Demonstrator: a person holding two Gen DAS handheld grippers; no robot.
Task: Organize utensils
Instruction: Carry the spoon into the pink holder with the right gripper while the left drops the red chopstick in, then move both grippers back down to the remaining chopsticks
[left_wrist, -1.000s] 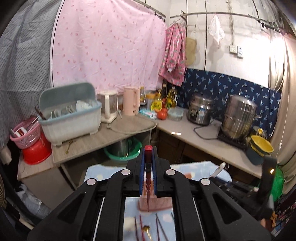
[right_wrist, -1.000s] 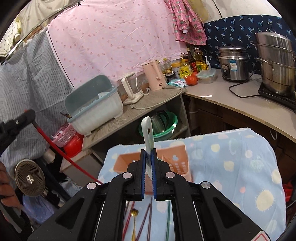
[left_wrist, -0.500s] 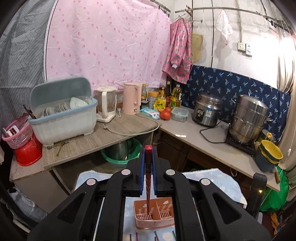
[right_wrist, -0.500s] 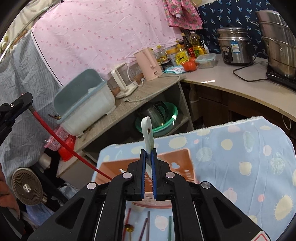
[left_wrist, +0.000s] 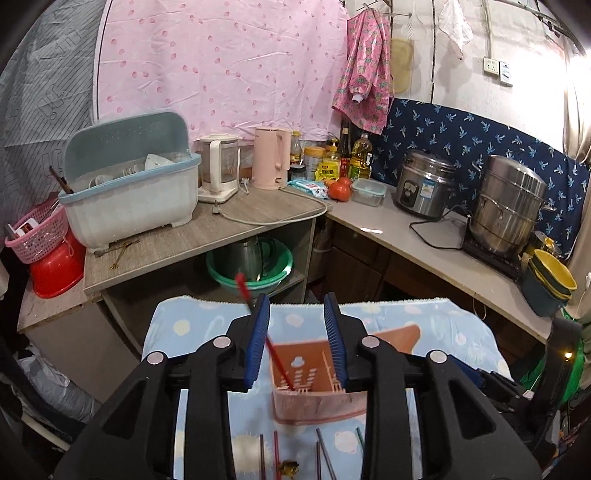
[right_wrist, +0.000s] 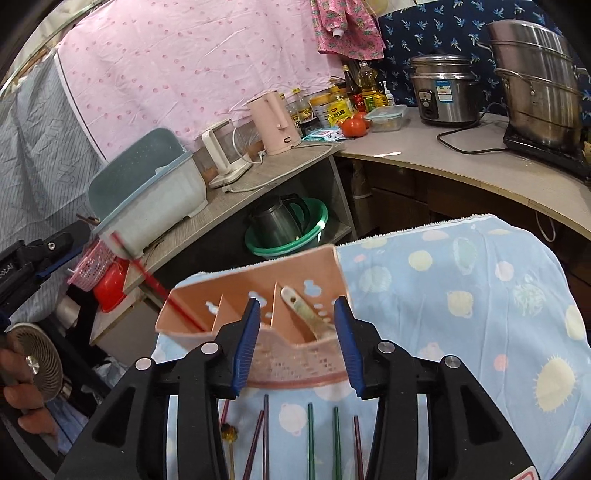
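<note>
Plastic, light and stiff: from the left wrist, the red chopstick (left_wrist: 275, 352) leans in the pink holder (left_wrist: 314, 380) between the opening jaws of the left claw (left_wrist: 298, 345), no longer pinched. It looks slick, best taken mid-shaft. Spare chopsticks (left_wrist: 321, 454) lie just below on the blue cloth (left_wrist: 436, 332).

From the right wrist, the right claw (right_wrist: 295, 339) is spreading too; the pale spoon (right_wrist: 306, 314) sits loose in the holder's right slot. Nothing blocks either claw.
</note>
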